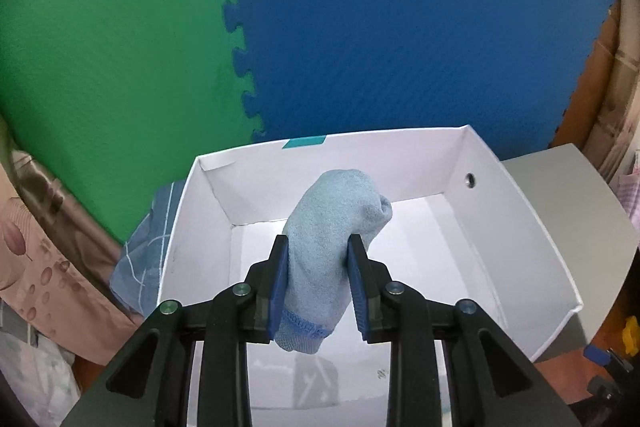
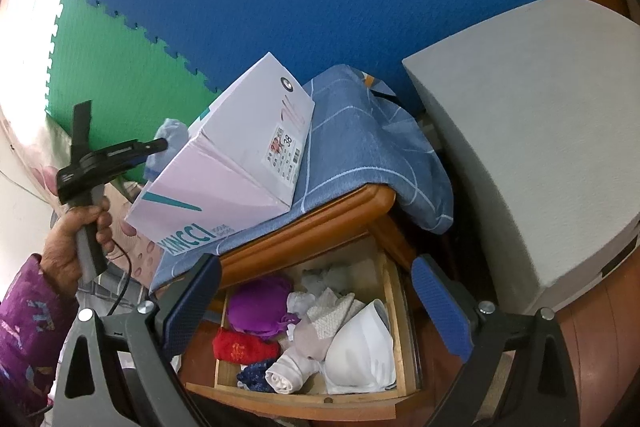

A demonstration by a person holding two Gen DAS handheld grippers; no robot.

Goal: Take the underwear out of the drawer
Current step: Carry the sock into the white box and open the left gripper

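Note:
My left gripper (image 1: 318,241) is shut on a rolled light-blue garment (image 1: 336,219), which it holds above the empty inside of a white cardboard box (image 1: 516,227). In the right wrist view that same left gripper (image 2: 158,147), held by a hand (image 2: 76,239), reaches over the box (image 2: 240,163) with the light-blue garment (image 2: 170,135) showing at its tip. My right gripper (image 2: 316,291) stands open above the pulled-out wooden drawer (image 2: 394,291), nothing between its fingers. The drawer holds a purple piece (image 2: 258,307), a red roll (image 2: 240,345), a white bra (image 2: 364,351) and other folded underwear.
The box rests on a blue checked cloth (image 2: 360,151) that covers the wooden nightstand (image 2: 316,223). A grey cabinet (image 2: 532,147) stands at the right. Blue and green foam mats (image 1: 400,27) cover the wall behind. Floral bedding (image 1: 44,255) lies at the left.

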